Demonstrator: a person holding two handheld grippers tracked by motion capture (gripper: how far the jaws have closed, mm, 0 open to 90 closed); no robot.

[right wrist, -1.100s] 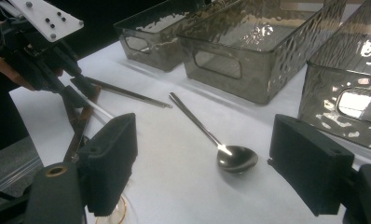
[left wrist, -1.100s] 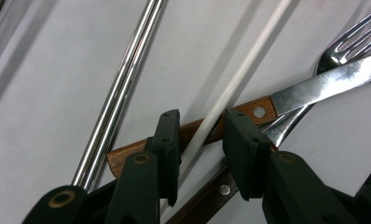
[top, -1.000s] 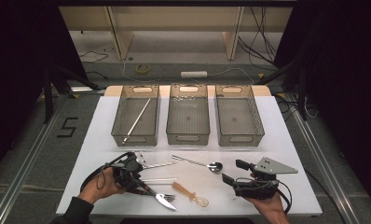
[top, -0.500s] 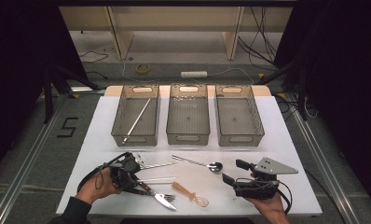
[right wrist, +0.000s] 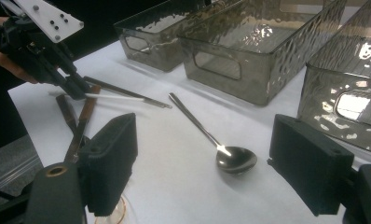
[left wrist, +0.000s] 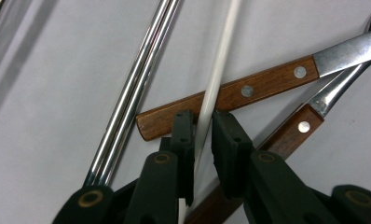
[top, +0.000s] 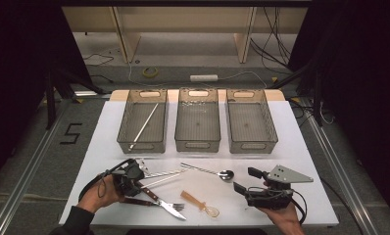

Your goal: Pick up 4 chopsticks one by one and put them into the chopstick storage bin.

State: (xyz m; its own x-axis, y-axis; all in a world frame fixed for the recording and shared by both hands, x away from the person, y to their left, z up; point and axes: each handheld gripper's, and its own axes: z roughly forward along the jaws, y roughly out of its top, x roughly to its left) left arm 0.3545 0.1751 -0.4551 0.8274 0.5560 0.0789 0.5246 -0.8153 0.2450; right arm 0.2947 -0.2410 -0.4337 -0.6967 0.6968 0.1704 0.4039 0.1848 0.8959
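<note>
High view: floor mark (top: pixel 71 132) "5"

Matt bench, glossy cutlery, dull black jaws

The white chopstick (left wrist: pixel 216 79) looks like smooth, semi-gloss plastic; the metal chopsticks (left wrist: pixel 137 79) and spoon (right wrist: pixel 232 158) are polished, mirror-bright steel. The knife handle (left wrist: pixel 230 95) is satin brown wood with steel rivets. The bins (right wrist: pixel 249 51) are smoky, rippled glossy plastic. The bench (top: pixel 301 142) is matt white; the gripper pads (left wrist: pixel 225 140) are matt black.
</note>
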